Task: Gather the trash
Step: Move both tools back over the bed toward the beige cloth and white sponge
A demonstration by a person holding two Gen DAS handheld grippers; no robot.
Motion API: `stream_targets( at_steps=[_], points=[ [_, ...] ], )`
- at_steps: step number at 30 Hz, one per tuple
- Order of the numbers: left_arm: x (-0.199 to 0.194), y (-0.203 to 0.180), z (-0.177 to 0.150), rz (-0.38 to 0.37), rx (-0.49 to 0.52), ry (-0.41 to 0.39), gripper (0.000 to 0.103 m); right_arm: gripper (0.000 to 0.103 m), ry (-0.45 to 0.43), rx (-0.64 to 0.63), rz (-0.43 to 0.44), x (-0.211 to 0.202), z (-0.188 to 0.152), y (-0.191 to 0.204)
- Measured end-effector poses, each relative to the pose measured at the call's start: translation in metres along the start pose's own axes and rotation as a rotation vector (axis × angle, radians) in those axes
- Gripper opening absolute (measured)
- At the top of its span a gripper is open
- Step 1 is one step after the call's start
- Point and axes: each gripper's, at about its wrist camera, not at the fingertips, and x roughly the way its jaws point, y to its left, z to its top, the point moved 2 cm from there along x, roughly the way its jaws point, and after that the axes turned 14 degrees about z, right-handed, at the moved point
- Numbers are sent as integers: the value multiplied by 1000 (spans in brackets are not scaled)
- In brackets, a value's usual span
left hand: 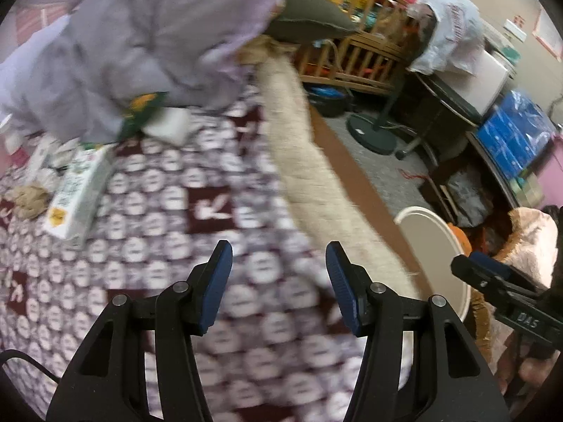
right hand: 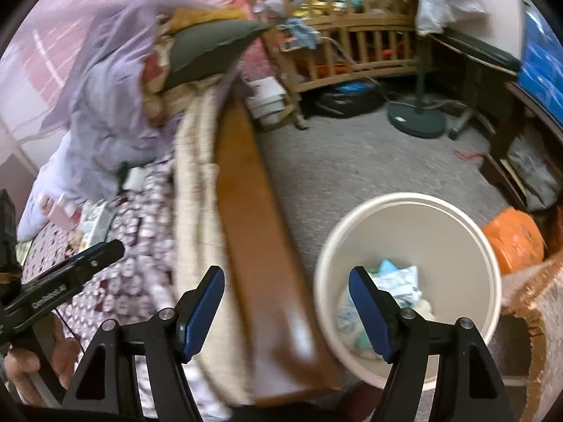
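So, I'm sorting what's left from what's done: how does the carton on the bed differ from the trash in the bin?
The carton lies alone on the patterned bedspread; the wrappers sit crumpled together inside the cream bin. The carton keeps its box shape; the wrappers don't. Neither is gripped.

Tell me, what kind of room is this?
Most likely a lived-in bedroom. A bed with a patterned bedspread and heaped lilac bedding, a wooden crib full of odds and ends, and a waste bin on the carpet.

Black tongs (left hand: 278, 260) — ribbed blue pads (left hand: 221, 283), silver screws, white lettering.
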Motion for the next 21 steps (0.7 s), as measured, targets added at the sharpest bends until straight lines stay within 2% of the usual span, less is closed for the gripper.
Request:
stream_targets(
  at_steps=[6, 10, 15, 21],
  points=[
    [1, 62, -3, 82, -52, 2, 54, 71, 44, -78, 59, 30, 4, 53],
    [4, 117, -7, 166, -93, -1, 54, 71, 85, -120, 100, 55, 3, 86],
    [12, 191, -10, 234, -178, 27, 54, 71, 142, -177, 152, 90, 2, 129],
    [28, 261, -11, 274, -264, 44, 54, 71, 157, -202, 221, 137, 17, 164]
  ],
)
